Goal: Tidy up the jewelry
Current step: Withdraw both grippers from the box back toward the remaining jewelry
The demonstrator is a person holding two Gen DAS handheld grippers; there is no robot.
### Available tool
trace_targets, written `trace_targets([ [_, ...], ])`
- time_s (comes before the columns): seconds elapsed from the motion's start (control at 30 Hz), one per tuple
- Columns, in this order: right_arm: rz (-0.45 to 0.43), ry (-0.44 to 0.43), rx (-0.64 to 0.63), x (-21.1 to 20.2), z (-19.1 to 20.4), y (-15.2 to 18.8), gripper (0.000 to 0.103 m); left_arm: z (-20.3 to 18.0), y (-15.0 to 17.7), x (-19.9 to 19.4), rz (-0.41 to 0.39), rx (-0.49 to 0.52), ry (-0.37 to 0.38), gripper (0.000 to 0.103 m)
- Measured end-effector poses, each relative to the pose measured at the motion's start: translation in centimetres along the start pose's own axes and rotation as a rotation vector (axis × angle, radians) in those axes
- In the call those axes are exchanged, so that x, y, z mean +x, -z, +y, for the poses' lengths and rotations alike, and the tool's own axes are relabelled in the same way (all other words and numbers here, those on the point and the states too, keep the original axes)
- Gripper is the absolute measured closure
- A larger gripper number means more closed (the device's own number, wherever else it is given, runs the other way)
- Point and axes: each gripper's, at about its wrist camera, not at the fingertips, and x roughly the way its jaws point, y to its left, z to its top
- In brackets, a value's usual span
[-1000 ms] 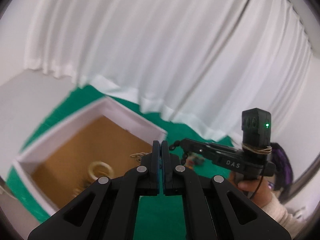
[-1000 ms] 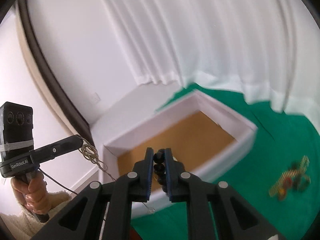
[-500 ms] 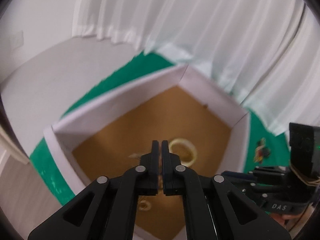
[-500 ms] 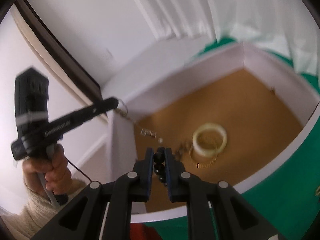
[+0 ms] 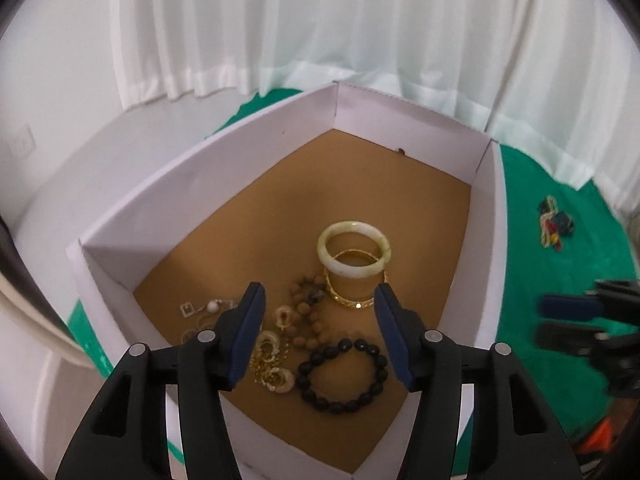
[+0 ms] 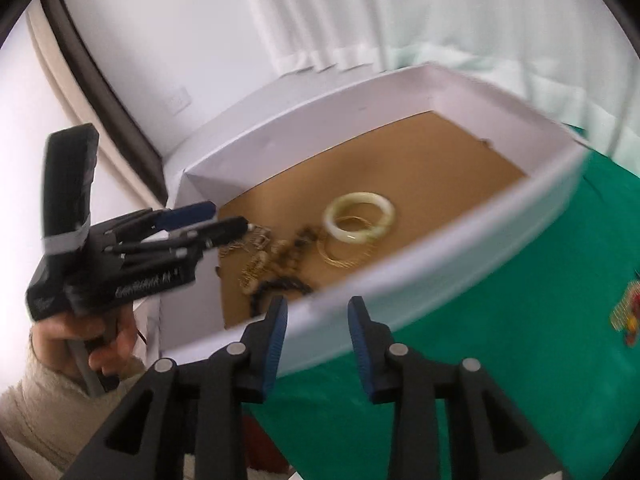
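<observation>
Both grippers, left [image 5: 318, 330] and right [image 6: 317, 322], now gape empty; their chain and black bracelet [image 5: 343, 376] lie in the box [image 5: 208, 176].

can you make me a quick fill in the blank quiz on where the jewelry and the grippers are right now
1. The pale jade bangle lies partly on top of the ____ bangle.
2. The black bead bracelet lies inside the white ____ with the brown floor.
3. The colourful jewelry pile lies outside the box on the ____ cloth.
4. The left gripper and the right gripper both have jaws that are ____.

Missing words: gold; box; green; open
</observation>
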Motion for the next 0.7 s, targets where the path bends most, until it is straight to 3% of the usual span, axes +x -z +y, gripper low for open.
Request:
trace_targets([
  [0.1, -0.039, 0.089, 0.013, -2.5, -1.8, 2.8, 0.071, -1.5, 0.4, 0.9, 0.031, 0.077, -0.049, 0.045],
  [0.17, -0.045, 0.152, 0.028, -3.7, -3.4, 4.9, 0.070, -2.7, 0.5, 0.4, 0.007, 0.144, -0.111, 0.044],
  [0.33, -0.051, 0.309, 0.099, -6.3, -7.4, 10.2, 0.070, -3.8, 1.1, 0.3, 0.015, 0.205, -0.157, 0.042],
  [0.57, -0.075, 0.413, 0.229, -9.6, -11.2, 15.8, 0.070, -5.3, 2.4, -0.9, 0.022, 0.198, -0.147, 0.042],
  [0.7, -0.090, 0.424, 0.278, -10.5, -12.1, 17.5, 0.070, -6.0, 2.5, -1.1, 0.034, 0.196, -0.098, 0.038],
])
